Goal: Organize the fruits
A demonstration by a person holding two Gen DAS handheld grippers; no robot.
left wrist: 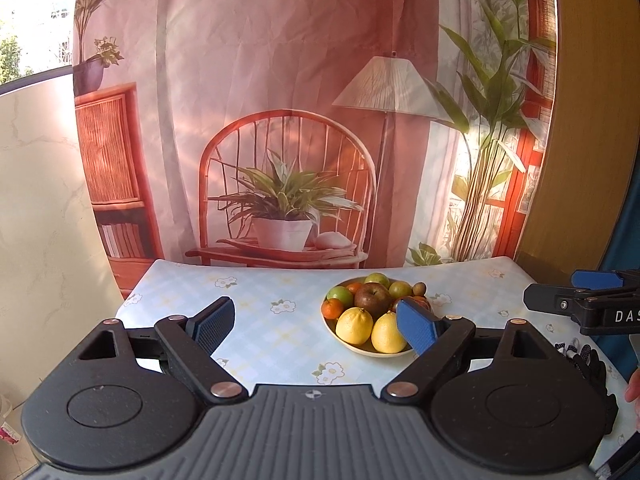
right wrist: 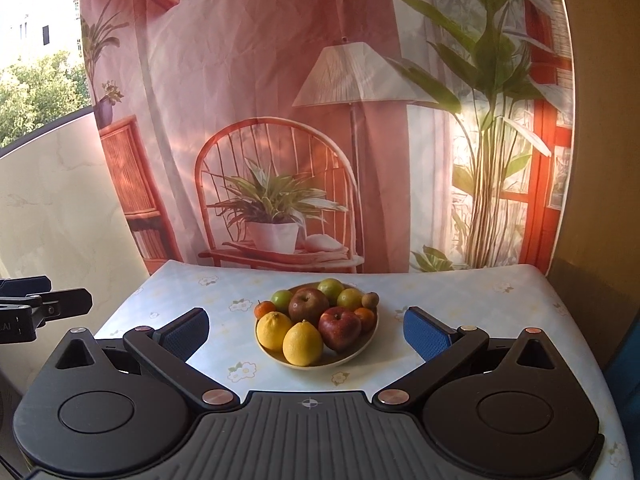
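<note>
A shallow cream bowl (right wrist: pixel 316 364) stands on the table, piled with fruit: two lemons (right wrist: pixel 274 330) in front, a red apple (right wrist: pixel 340 328), a brownish apple (right wrist: pixel 308 305), green fruits (right wrist: pixel 331 287), small oranges (right wrist: pixel 366 317) and a small brown fruit (right wrist: pixel 370 299). My right gripper (right wrist: pixel 307 316) hangs open above the near side of the table, facing the bowl, nothing between its fingers. My left gripper (left wrist: pixel 314 308) is open and empty too, left of the bowl (left wrist: pixel 360 350); its right finger (left wrist: pixel 416 326) hides part of the fruit. Each gripper shows at the other view's edge.
The table (right wrist: pixel 480 300) wears a pale blue checked cloth with flowers. A printed room backdrop (right wrist: pixel 280 120) hangs right behind it. Dark patterned gloves (left wrist: pixel 584 360) lie at the table's right edge, and a person's fingertip (left wrist: pixel 634 384) shows there. A wooden panel (left wrist: pixel 592 140) stands to the right.
</note>
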